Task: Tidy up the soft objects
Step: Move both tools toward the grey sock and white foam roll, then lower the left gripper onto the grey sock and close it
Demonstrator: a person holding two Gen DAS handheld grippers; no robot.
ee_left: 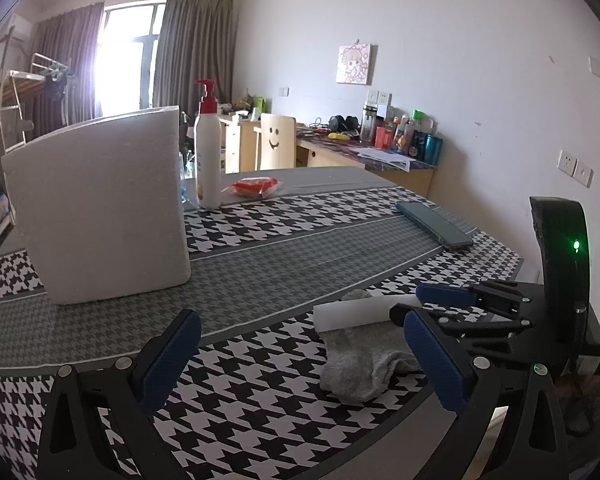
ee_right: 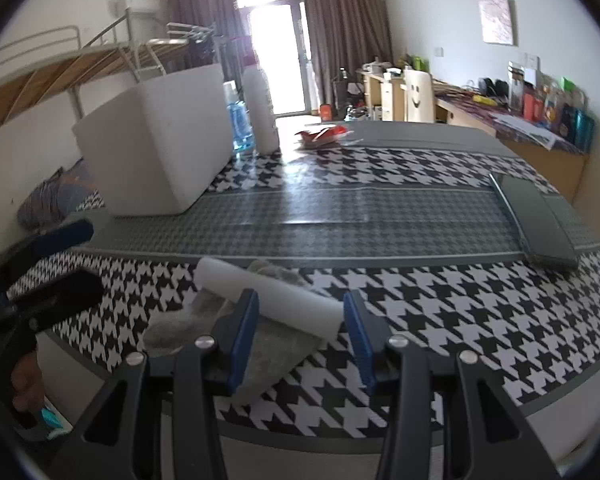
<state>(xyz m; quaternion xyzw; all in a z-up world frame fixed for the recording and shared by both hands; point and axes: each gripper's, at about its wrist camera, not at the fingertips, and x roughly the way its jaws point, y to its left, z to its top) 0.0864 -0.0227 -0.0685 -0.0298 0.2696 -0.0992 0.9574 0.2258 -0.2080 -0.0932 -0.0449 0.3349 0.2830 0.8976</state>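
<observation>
Our right gripper [ee_right: 298, 334] closes around the white foam block [ee_right: 268, 298], not yet pinching it. Our left gripper [ee_left: 300, 364] waits wide, empty. The grey sock [ee_left: 360, 364] lies beneath; the white box [ee_left: 100, 208] stands further back, so sorting remains undone.

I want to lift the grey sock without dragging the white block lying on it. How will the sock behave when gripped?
The grey sock lies crumpled and flat, so it will probably flop and drape. It looks light. The white foam block rests across it, so pulling the sock would likely tip or slide the block.
</observation>
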